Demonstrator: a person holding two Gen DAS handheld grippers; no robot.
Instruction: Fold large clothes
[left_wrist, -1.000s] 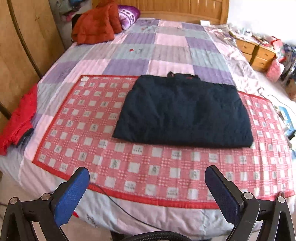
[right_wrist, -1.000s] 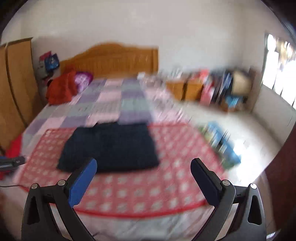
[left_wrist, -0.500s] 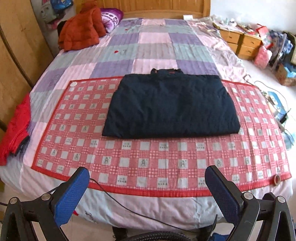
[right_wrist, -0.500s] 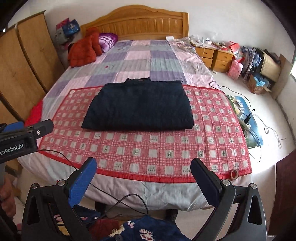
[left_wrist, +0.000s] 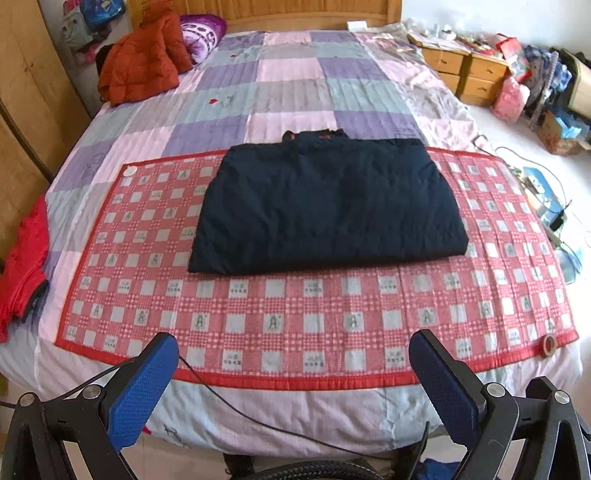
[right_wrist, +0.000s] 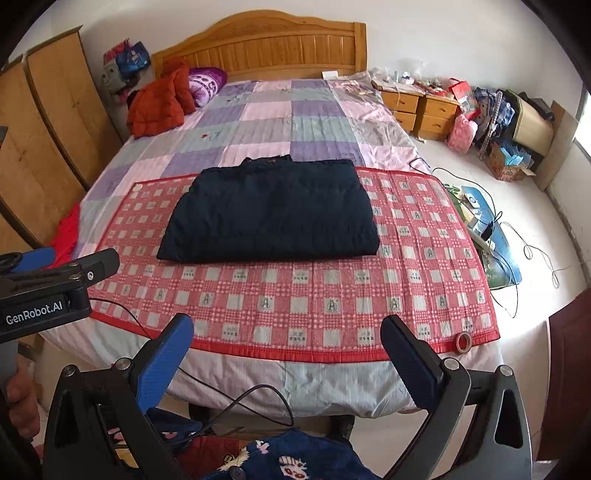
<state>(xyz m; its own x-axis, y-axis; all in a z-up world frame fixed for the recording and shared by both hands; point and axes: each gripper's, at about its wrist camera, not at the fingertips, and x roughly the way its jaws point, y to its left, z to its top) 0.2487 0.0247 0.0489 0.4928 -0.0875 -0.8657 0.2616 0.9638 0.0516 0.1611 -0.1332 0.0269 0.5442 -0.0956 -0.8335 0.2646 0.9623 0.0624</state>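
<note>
A dark navy padded jacket (left_wrist: 328, 206) lies folded into a flat rectangle on a red checked mat (left_wrist: 314, 314) on the bed; it also shows in the right wrist view (right_wrist: 271, 212). My left gripper (left_wrist: 295, 391) is open and empty, held off the foot of the bed, well short of the jacket. My right gripper (right_wrist: 288, 358) is open and empty, also back from the bed's foot. The left gripper's body (right_wrist: 48, 291) shows at the left of the right wrist view.
An orange jacket (left_wrist: 144, 62) and purple pillow (left_wrist: 201, 31) lie by the headboard. Red clothing (left_wrist: 22, 266) hangs off the bed's left edge. A tape roll (left_wrist: 549, 344) sits on the mat's right corner. A wardrobe stands left; drawers (right_wrist: 421, 110) and clutter stand right.
Both grippers have drawn back from the bed and steadied, so the jacket sits farther off and more centred. The right view was blurred and is now sharp. The jacket has not moved.
</note>
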